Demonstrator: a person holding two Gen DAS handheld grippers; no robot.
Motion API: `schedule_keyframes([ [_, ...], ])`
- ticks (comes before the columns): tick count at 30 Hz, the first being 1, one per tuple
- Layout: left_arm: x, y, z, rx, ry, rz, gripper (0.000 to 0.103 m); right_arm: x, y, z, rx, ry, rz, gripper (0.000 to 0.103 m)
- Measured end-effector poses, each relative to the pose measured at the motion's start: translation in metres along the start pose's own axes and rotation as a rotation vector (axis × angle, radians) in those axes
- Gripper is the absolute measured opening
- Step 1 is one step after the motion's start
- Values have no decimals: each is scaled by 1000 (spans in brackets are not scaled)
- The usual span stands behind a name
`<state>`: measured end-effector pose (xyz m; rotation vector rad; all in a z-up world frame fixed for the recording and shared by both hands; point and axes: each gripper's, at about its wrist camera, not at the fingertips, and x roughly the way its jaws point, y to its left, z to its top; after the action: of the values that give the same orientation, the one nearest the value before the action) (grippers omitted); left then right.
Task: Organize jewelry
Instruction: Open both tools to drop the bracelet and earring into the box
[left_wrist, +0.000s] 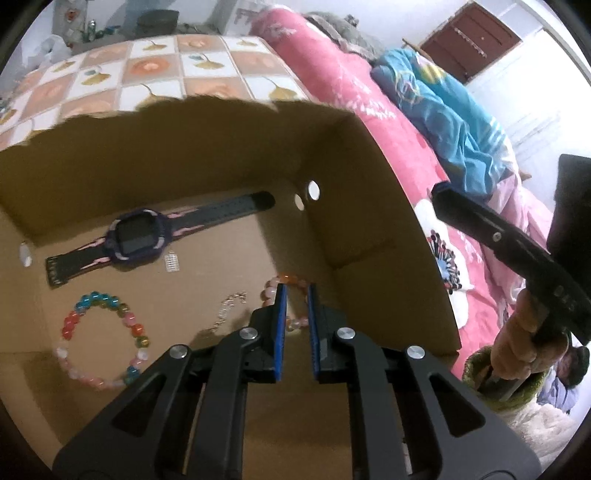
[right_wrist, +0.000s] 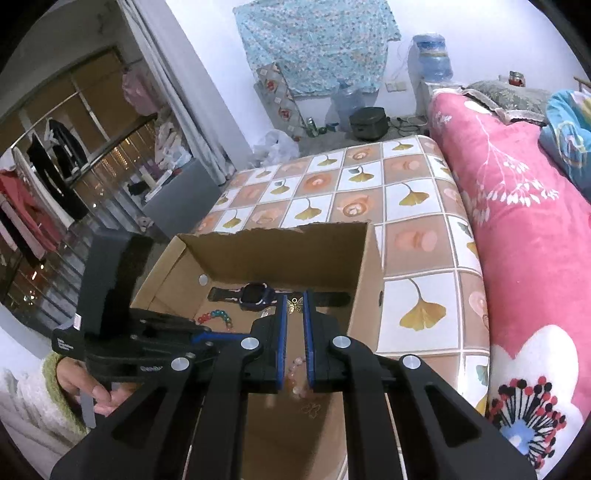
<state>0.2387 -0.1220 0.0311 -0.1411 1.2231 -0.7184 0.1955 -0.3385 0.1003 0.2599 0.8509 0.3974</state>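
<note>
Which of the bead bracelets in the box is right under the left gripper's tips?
The pale pink and orange bracelet; the left gripper hangs over it. The multicoloured bracelet lies well off to the side.

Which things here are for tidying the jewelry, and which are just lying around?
For the job: cardboard box, watch, rainbow bead bracelet, pink bead bracelet, silver chain, butterfly charm.

Just lying around: flowery tablecloth, pink blanket, water jug.

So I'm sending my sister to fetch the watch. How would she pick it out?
Look in the open cardboard box on the tiled tabletop. The watch lies flat along its far wall, behind the multicoloured bead bracelet. It alone has a dark square screen and a long strap, with no beads.
</note>
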Motion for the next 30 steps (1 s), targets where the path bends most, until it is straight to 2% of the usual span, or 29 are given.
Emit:
schedule_keyframes([
  [4, -28, 8, -8, -6, -84, 36, 22, 12, 13, 7, -21, 79, 25, 9],
  [7, -55, 11, -19, -8, -157, 68, 40, 35, 28, 13, -57, 189, 32, 9],
  [11, -90, 16, -41, -8, -244, 139, 64, 79, 53, 20, -128, 361, -21, 9],
  [15, -121, 29, -68, -23, -311, 207, 78, 111, 66, 17, -177, 460, -105, 9],
  [19, -138, 43, -89, -48, -339, 243, 82, 128, 63, 17, -168, 489, -174, 9],
  [25, -152, 54, -114, -70, -373, 281, 85, 123, 60, 21, -135, 449, -199, 10],
  [30, -152, 47, -126, -58, -391, 295, 86, 117, 59, 24, -104, 415, -201, 10],
])
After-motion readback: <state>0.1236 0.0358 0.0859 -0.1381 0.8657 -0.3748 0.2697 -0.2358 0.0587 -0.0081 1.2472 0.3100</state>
